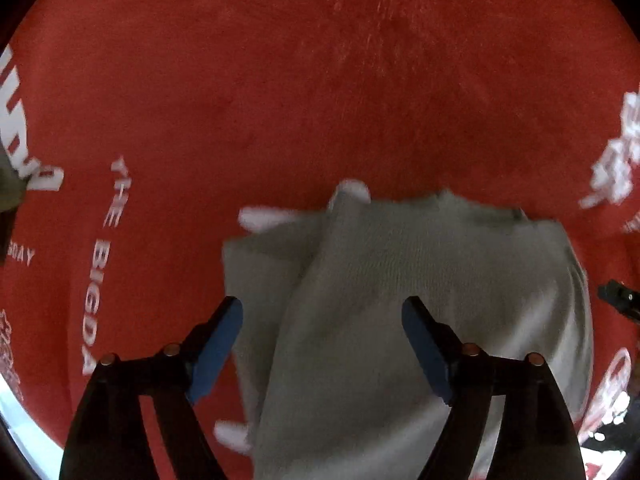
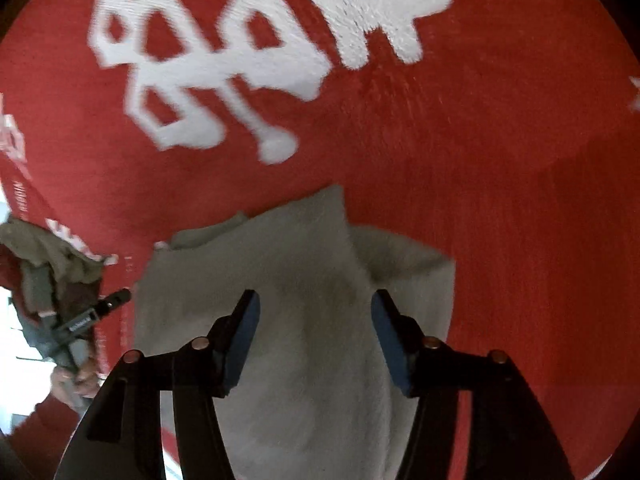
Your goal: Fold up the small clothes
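Note:
A small grey knitted garment (image 1: 440, 260) lies partly folded on a red cloth (image 1: 320, 100), one layer lapped over another. My left gripper (image 1: 322, 304) hangs over it, pointing down, its blue pads (image 1: 216, 344) wide apart and not touching the knit. In the right wrist view the same grey garment (image 2: 304, 248) fills the lower middle. My right gripper (image 2: 315, 296) stands open above it with nothing pinched between its pads (image 2: 394, 344). The picture is blurred.
The red cloth (image 2: 500, 200) bears large white lettering (image 2: 248, 48) and covers the whole surface. A heap of other clothes (image 2: 48, 248) lies at the left, beside the left gripper's body (image 2: 80, 322) and the hand (image 2: 68, 384) holding it. A dark gripper tip (image 1: 618, 296) shows at the right edge.

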A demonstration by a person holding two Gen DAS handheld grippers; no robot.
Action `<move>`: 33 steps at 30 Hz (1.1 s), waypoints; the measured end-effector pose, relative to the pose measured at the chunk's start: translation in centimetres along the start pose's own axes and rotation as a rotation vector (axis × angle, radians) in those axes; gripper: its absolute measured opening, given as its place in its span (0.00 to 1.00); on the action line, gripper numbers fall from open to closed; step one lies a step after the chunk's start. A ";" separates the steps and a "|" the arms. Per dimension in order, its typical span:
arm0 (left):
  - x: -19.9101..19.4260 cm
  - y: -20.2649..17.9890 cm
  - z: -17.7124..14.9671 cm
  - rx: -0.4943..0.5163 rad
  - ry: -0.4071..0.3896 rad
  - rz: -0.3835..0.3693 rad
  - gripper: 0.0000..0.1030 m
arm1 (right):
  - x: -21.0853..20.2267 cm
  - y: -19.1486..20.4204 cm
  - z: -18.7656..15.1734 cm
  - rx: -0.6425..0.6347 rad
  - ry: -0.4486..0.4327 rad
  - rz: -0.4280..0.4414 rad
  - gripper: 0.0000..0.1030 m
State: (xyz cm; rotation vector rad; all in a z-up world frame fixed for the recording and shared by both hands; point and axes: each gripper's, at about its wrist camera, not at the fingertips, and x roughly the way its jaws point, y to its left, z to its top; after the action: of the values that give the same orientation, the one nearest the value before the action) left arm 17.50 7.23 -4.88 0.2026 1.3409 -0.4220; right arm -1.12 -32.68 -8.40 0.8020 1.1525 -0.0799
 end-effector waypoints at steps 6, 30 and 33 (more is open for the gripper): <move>-0.1 3.2 -8.0 -0.004 0.098 -0.035 0.80 | -0.6 2.2 -7.3 0.069 0.078 0.143 0.61; -1.1 7.2 -14.2 0.092 0.167 -0.246 0.07 | 2.6 2.9 -17.9 0.419 0.022 0.195 0.07; 0.0 7.7 -15.7 0.084 0.188 -0.225 0.07 | 2.6 3.6 -18.6 0.350 0.041 0.138 0.07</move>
State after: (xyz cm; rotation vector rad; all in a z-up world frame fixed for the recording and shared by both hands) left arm 6.59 20.15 -9.14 0.1642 1.5386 -0.6628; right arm -12.90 -18.07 -11.74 1.1956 1.1332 -0.1540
